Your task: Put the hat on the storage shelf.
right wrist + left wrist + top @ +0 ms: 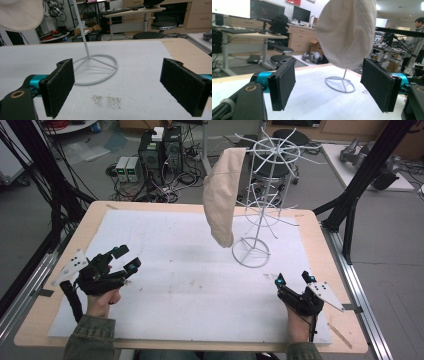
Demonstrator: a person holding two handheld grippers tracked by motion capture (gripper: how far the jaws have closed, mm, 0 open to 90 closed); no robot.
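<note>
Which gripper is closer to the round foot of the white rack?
Right. The right gripper sits just right of the foot, toward the person. The left gripper is far across the table.

Even, soft indoor light from overhead; the white sheet [190,270] shows faint shadows. Slight blur throughout, and ceiling lamps glare beyond the left claw [332,87].

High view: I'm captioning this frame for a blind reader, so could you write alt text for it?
A cream cap hangs from a white wire rack standing on a white-covered table. The left gripper and the right gripper, each in a person's hand, sit low near the table's front edge, both with jaws open and empty, well short of the rack.
</note>
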